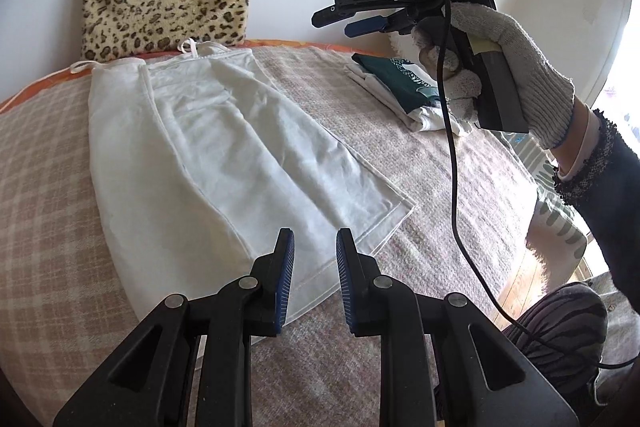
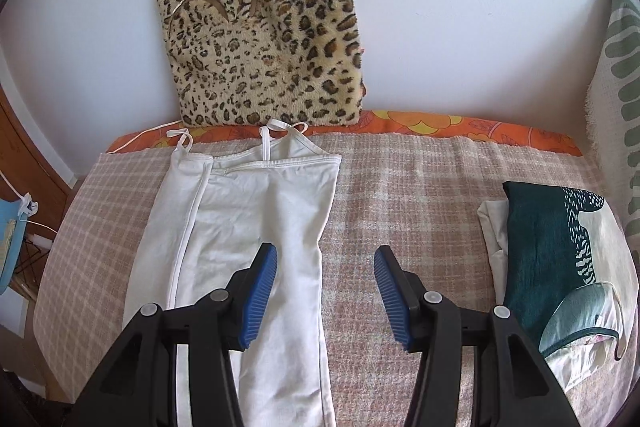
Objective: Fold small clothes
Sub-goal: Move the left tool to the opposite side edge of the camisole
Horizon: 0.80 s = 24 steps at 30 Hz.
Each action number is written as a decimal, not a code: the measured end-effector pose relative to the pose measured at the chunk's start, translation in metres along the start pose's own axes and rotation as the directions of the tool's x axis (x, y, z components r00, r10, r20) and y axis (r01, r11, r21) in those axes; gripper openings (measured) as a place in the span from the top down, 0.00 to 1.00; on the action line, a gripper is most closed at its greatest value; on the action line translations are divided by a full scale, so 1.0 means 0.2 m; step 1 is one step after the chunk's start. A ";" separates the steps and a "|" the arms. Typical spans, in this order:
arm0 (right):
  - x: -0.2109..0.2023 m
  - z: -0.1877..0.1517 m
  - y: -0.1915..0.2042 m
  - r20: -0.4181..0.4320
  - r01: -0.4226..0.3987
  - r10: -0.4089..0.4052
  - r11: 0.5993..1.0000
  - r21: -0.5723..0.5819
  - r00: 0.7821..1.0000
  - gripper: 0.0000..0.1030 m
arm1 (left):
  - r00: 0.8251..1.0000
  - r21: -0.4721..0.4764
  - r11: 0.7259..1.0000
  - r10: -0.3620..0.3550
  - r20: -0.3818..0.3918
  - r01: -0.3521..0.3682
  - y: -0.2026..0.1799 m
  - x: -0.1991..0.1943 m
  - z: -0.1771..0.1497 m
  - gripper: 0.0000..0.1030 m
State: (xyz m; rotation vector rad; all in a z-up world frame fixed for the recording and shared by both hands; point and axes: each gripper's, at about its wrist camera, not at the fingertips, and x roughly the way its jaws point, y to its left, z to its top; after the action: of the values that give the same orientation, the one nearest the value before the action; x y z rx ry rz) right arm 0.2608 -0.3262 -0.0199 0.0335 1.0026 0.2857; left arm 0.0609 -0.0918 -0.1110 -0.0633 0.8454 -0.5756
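White camisole (image 2: 248, 227) lay flat on the plaid blanket (image 2: 400, 187), straps toward the leopard cushion (image 2: 268, 47). Left gripper (image 1: 315, 279) fingers narrowly parted, empty; right gripper (image 2: 325, 295) fingers spread, empty.

The only readable lettering is "DAS", in pale capitals on the side of the black plastic right gripper (image 1: 362, 23) held up by a hand in a white knitted glove (image 1: 516, 67).

Open right tool (image 2: 325, 291) w/ nothing between, over white camisole (image 2: 248, 227)
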 end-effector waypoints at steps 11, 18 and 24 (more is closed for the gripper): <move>-0.03 -0.01 -0.26 -0.001 -0.056 0.056 0.998 -0.002 0.998 0.48 | 0.999 0.159 0.987 0.002 -0.042 0.004 -0.32 0.25 0.07 0.57; -0.04 0.02 -0.36 -0.008 -0.049 0.049 0.998 -0.032 0.999 0.48 | 0.994 0.216 0.976 0.024 -0.107 0.000 -0.46 0.43 0.08 0.57; -0.01 0.07 -0.38 -0.007 -0.051 0.051 0.997 -0.054 0.999 0.48 | 0.985 0.233 0.972 0.059 -0.161 -0.020 -0.52 0.54 0.08 0.57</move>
State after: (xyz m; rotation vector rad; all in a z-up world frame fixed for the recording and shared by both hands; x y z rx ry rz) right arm 0.2882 -0.3989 -0.0226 0.0091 1.0005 0.3598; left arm 0.0815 -0.2366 -0.1473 0.2168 0.9352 -0.6440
